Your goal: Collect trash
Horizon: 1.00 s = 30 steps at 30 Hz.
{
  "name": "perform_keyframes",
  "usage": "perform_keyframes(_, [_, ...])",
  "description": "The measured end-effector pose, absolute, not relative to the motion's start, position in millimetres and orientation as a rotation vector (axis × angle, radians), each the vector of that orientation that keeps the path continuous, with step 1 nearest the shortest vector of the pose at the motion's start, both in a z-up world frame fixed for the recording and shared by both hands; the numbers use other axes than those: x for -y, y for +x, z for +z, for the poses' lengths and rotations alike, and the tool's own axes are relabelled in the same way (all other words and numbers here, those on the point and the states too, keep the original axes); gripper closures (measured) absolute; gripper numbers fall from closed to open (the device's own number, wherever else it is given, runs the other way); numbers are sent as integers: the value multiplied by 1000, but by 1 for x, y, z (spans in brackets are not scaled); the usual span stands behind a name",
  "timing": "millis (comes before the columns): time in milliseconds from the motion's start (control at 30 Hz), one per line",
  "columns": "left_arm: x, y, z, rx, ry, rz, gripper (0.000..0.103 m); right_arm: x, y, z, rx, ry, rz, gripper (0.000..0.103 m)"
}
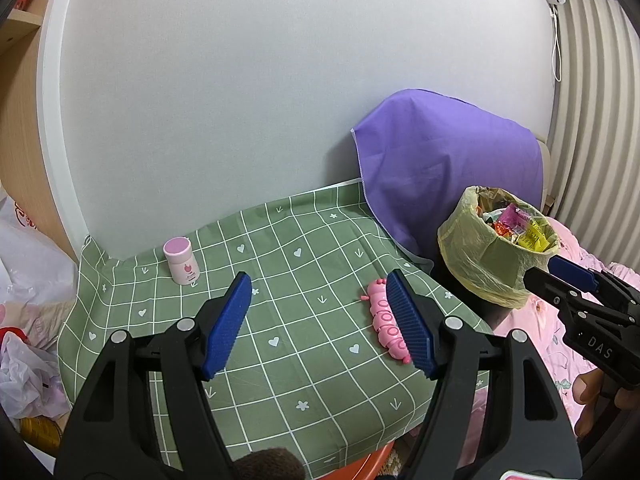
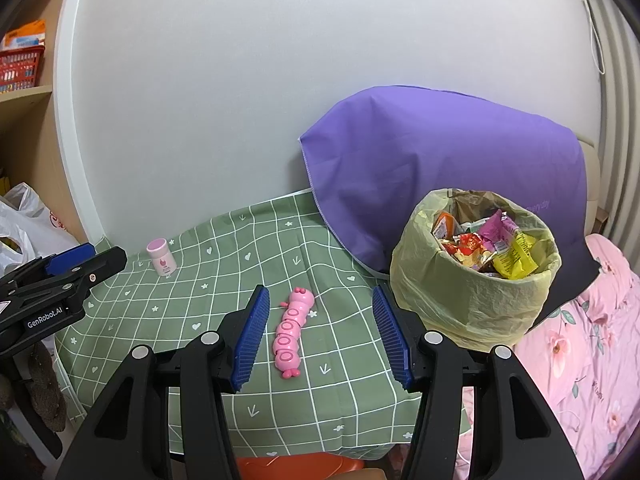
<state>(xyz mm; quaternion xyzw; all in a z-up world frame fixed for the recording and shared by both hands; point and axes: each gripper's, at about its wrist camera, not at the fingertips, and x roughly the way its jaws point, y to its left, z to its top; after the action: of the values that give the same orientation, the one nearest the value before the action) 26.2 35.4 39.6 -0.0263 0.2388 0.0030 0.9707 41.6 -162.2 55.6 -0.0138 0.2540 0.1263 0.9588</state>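
wrappers (image 2: 486,246) are contained in the lined trash bin (image 2: 476,300) at the desk's (image 2: 192,304) right edge. left gripper (image 1: 320,320) and right gripper (image 2: 320,336) are held wide open, empty, above the desk.

Pink caterpillar toy (image 2: 292,332) and pink-capped bottle (image 2: 161,257) on green checked cloth (image 2: 224,272); purple cushion (image 2: 440,152) behind

Bench draped in a green grid-patterned cloth (image 2: 240,368), bearing a pink segmented plastic caterpillar toy (image 2: 293,332) near its middle and an upright pink-capped small bottle (image 2: 161,257) by the wall.
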Motion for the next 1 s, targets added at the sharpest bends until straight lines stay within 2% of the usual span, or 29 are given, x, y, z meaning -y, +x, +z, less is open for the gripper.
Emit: perform_keyframes(1000, [-33,28,37,-486,-46,-23,37,164,41,53,-521,-20,237,52])
